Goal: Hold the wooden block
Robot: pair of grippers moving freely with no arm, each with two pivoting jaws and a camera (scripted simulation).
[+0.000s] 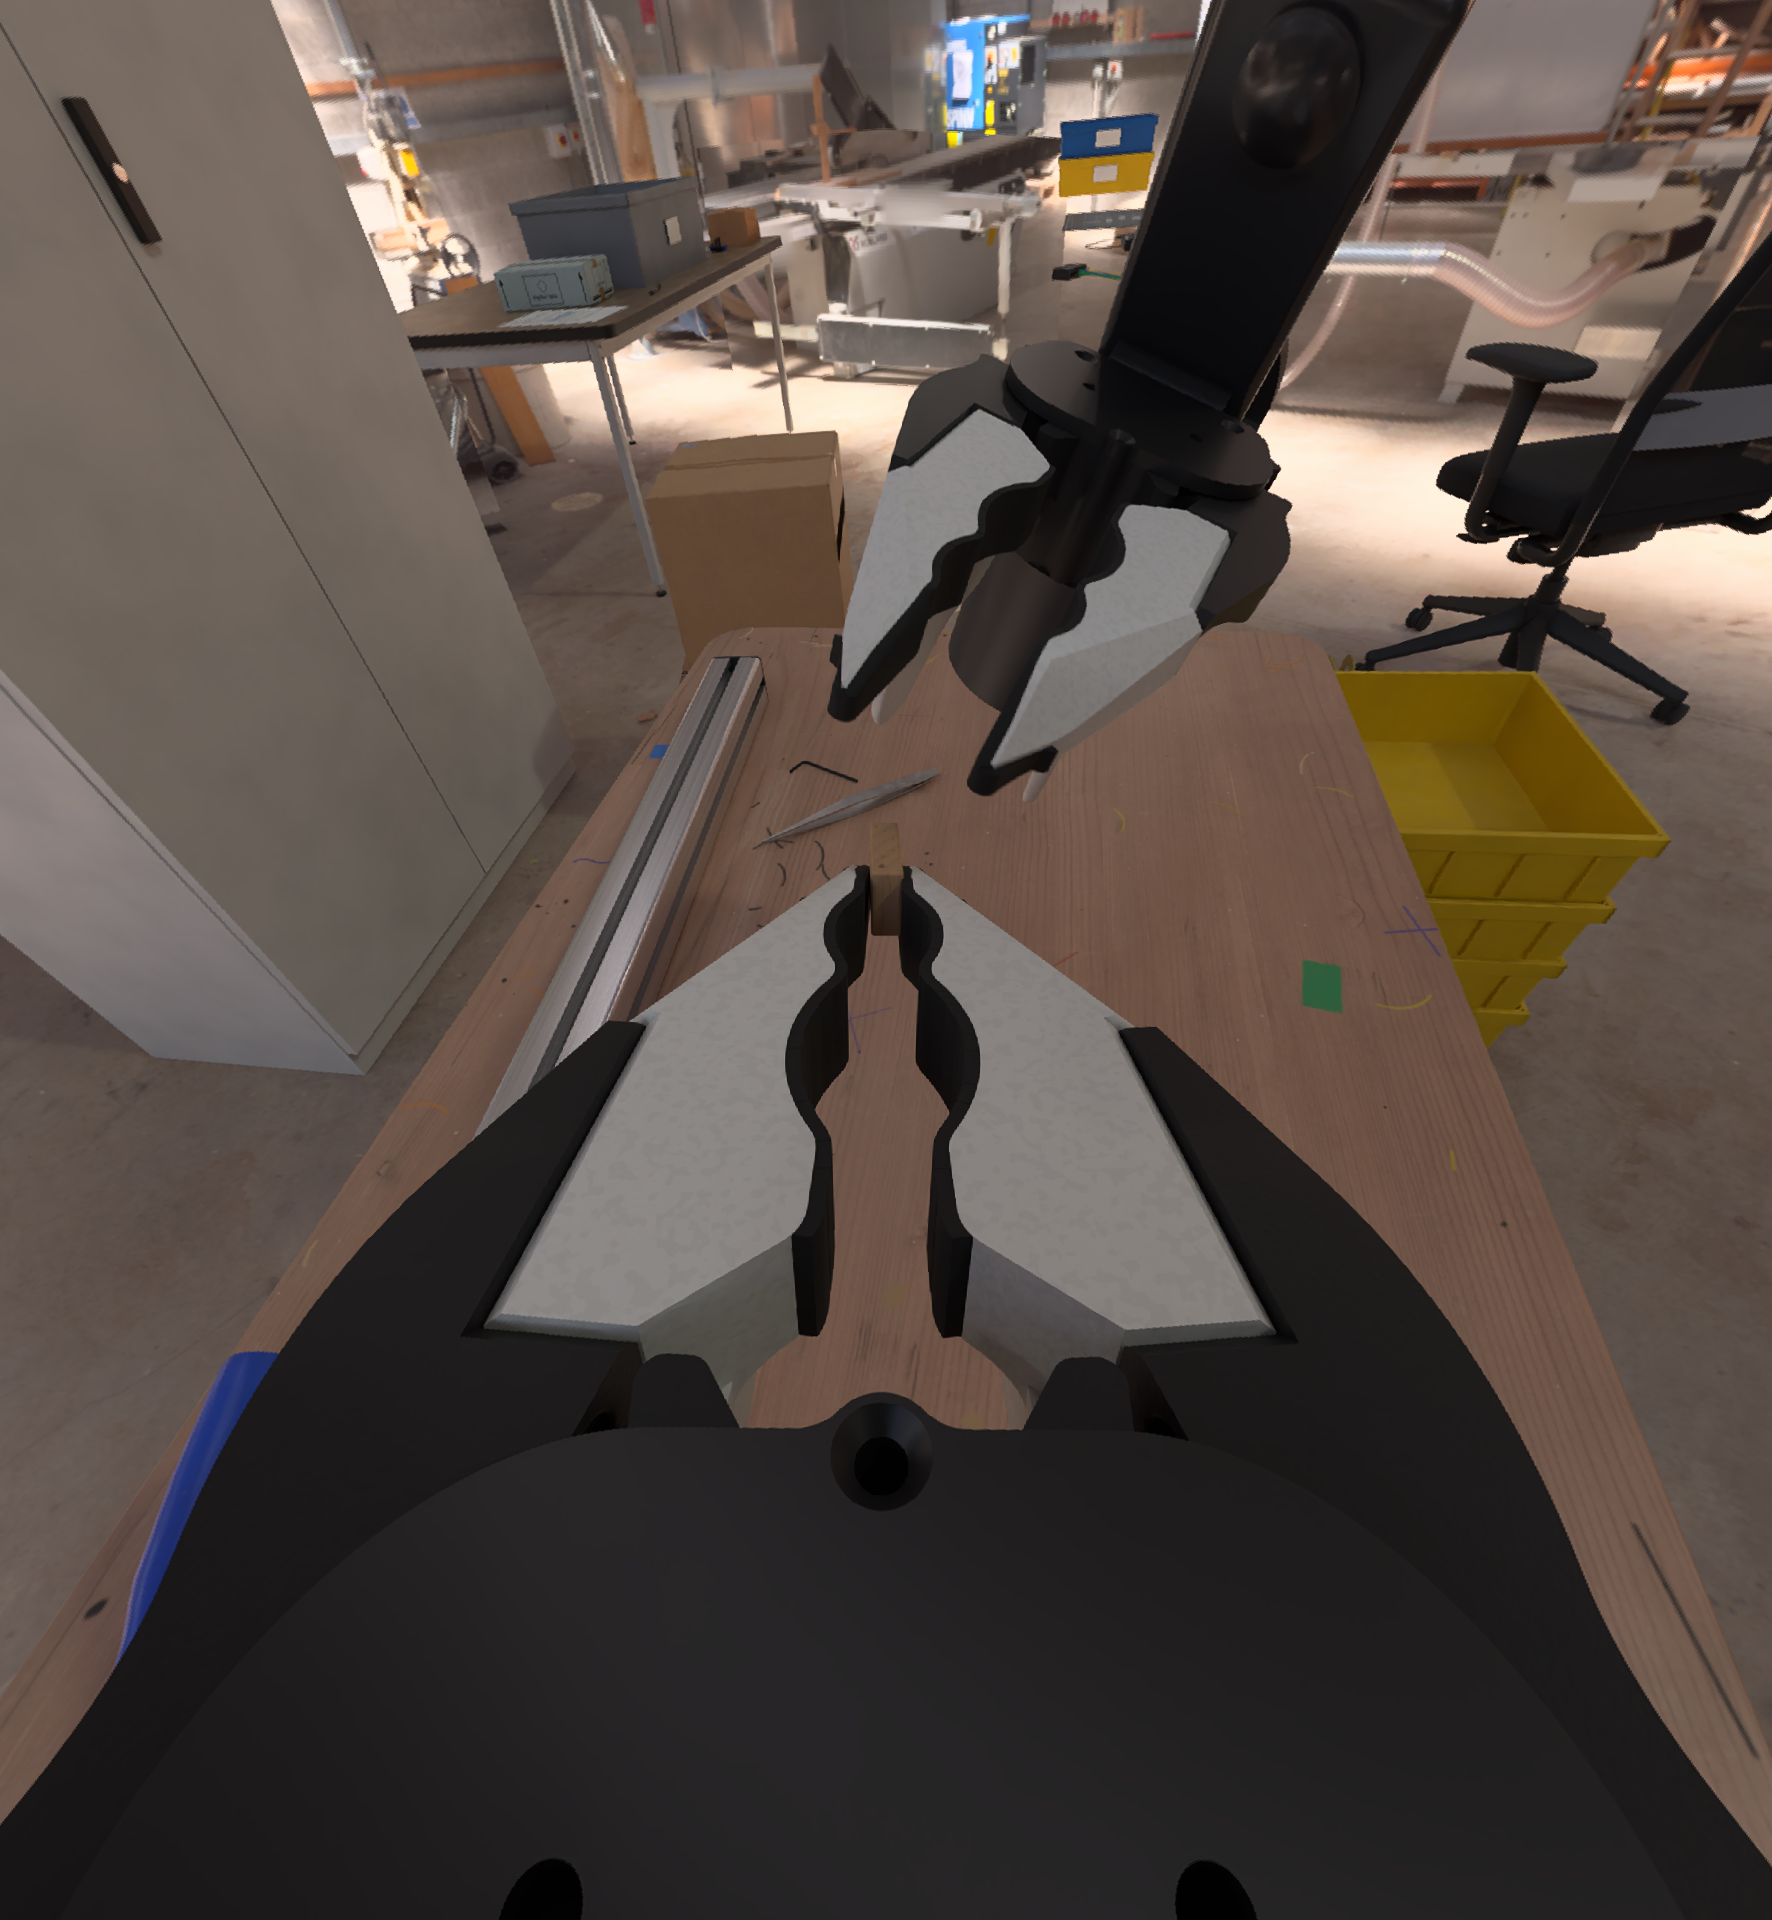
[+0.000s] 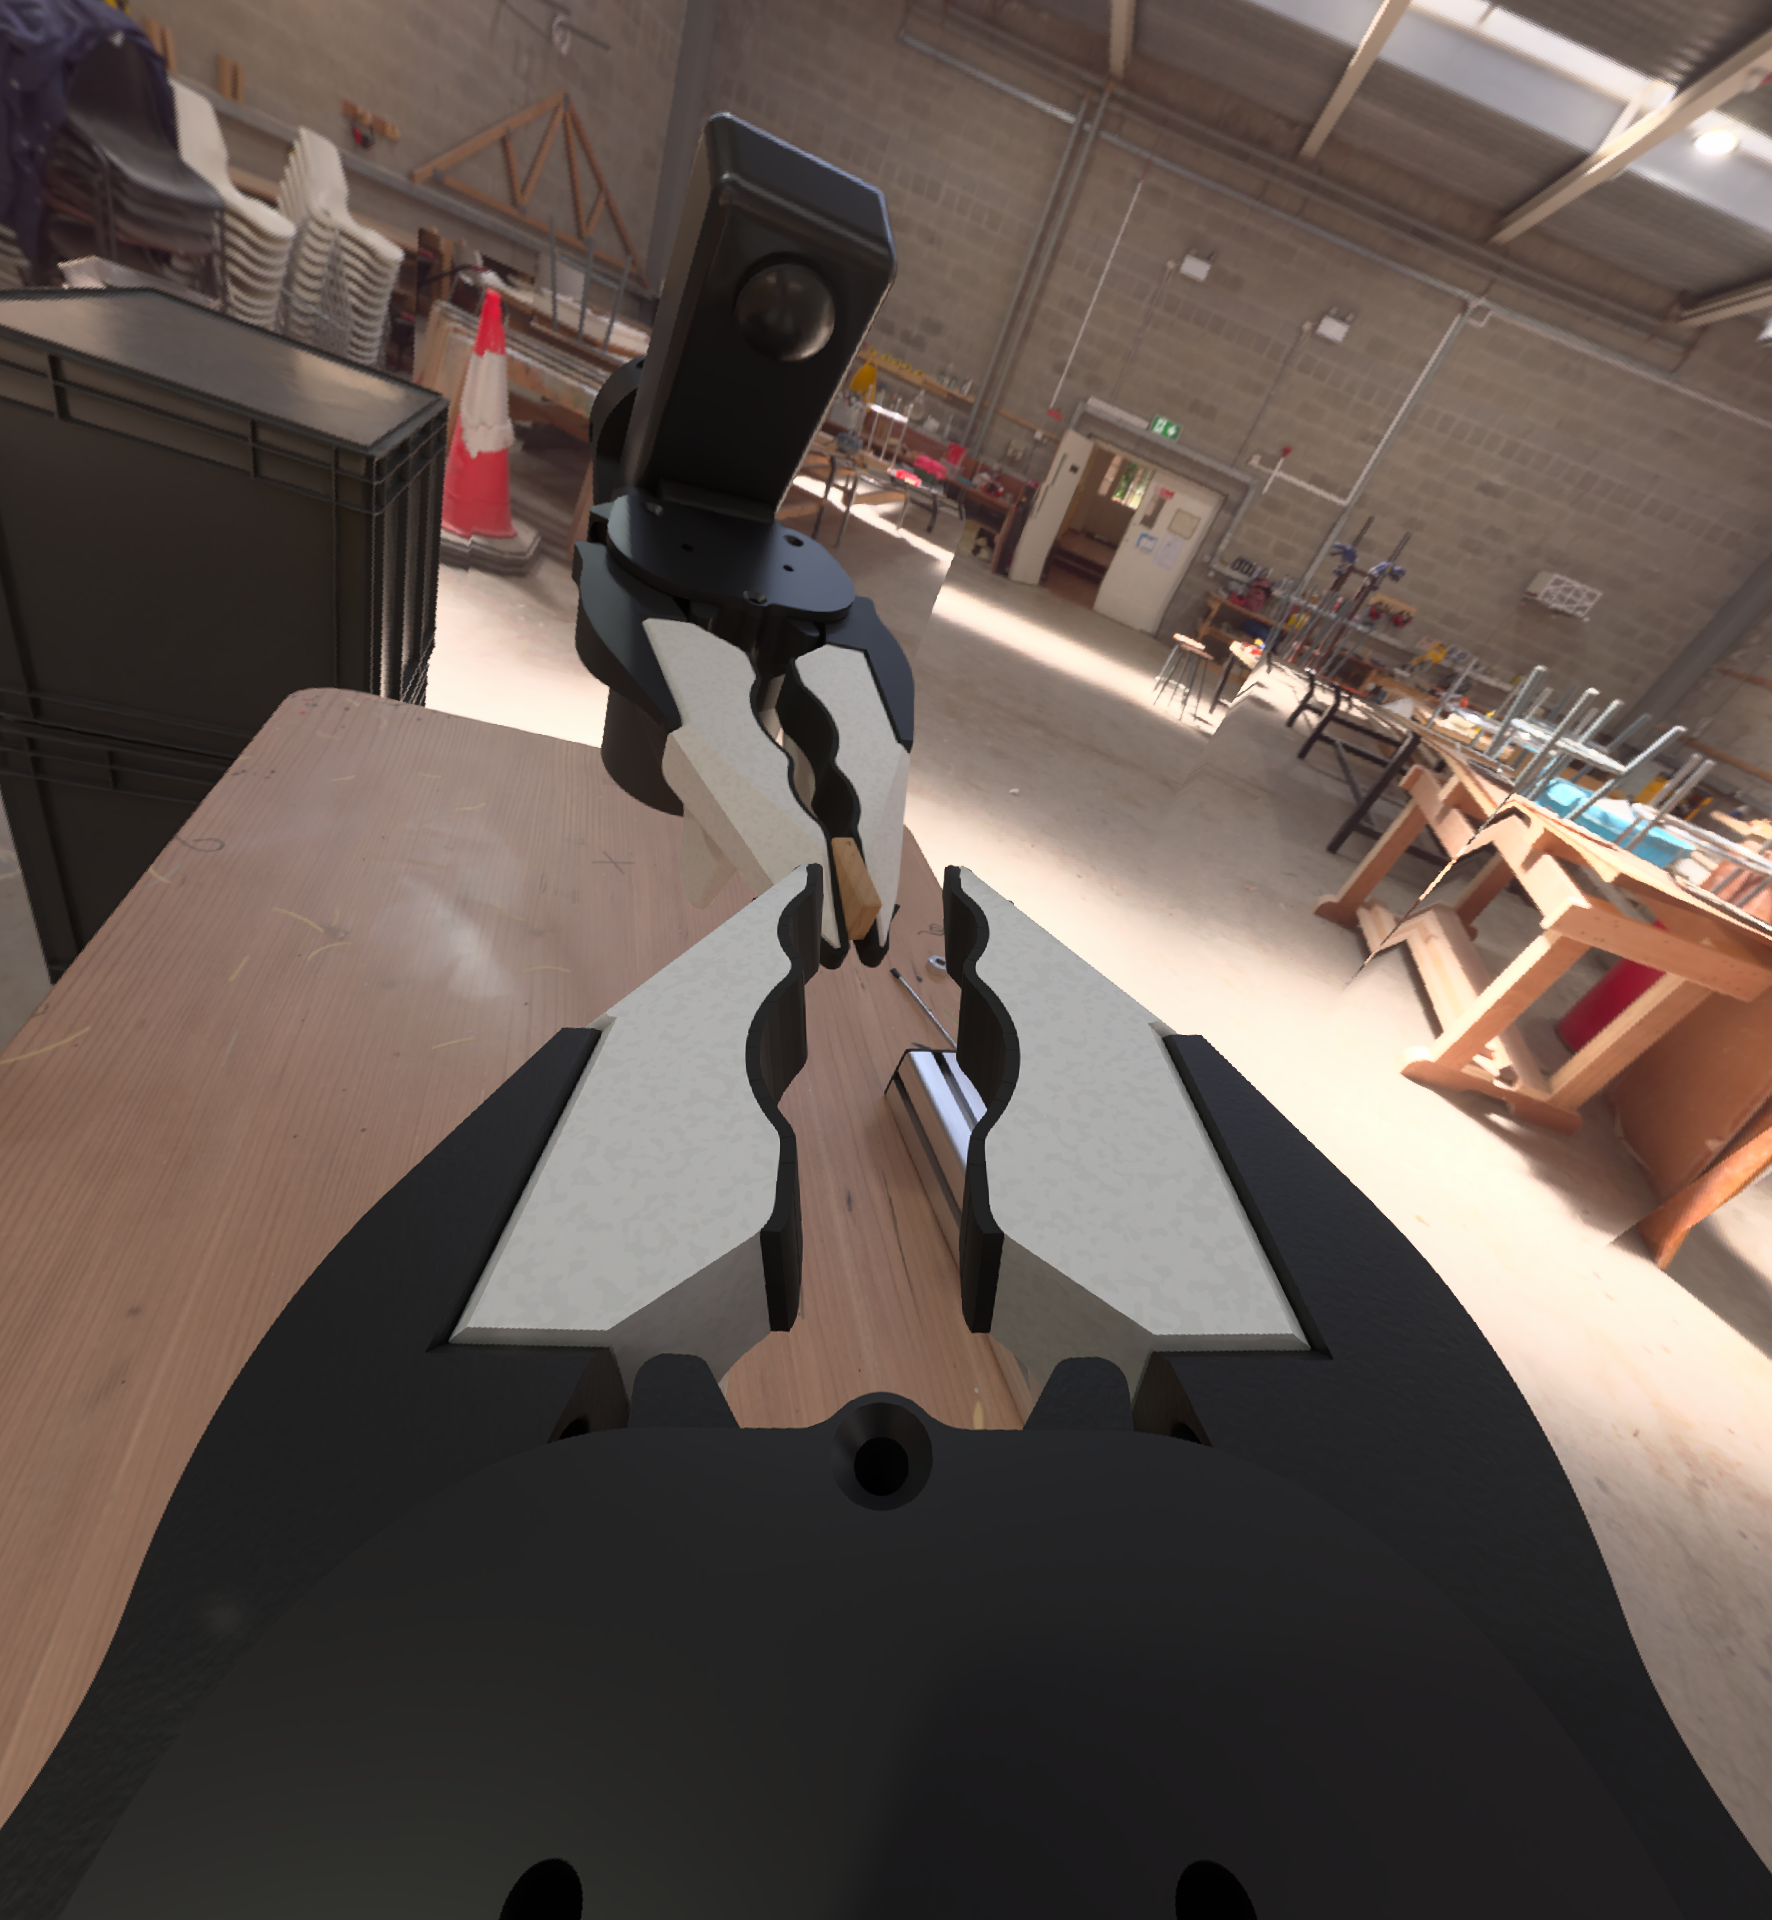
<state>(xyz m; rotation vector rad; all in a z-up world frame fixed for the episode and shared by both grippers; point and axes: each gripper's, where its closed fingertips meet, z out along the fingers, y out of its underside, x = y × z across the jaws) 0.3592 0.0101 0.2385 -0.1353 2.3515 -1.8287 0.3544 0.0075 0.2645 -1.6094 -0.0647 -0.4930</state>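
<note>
Counted on the table (image 1: 1225,1039): one wooden block (image 1: 884,883), one tweezers (image 1: 851,805), one hex key (image 1: 822,770), one aluminium rail (image 1: 653,862), two grippers (image 1: 883,883)

Bright in both views, with warm light all over. In the right wrist view, strong glare on the floor (image 2: 1121,727) toward 1 o'clock, washed nearly white; light strips glowing on the ceiling (image 2: 1484,114) at 1 o'clock. A soft pale shine on the table (image 2: 238,987) at 9 o'clock, and a sharp glint on the metal rail (image 2: 929,1101) near the middle. In the left wrist view, a sunny patch on the floor (image 1: 1329,561) at 1 o'clock, dimmer and grey at 9 o'clock. Straight lines bent near the edges, like through a fish-eye. Far things a bit soft, maybe blurred. Shadows faint under the table things.
</note>
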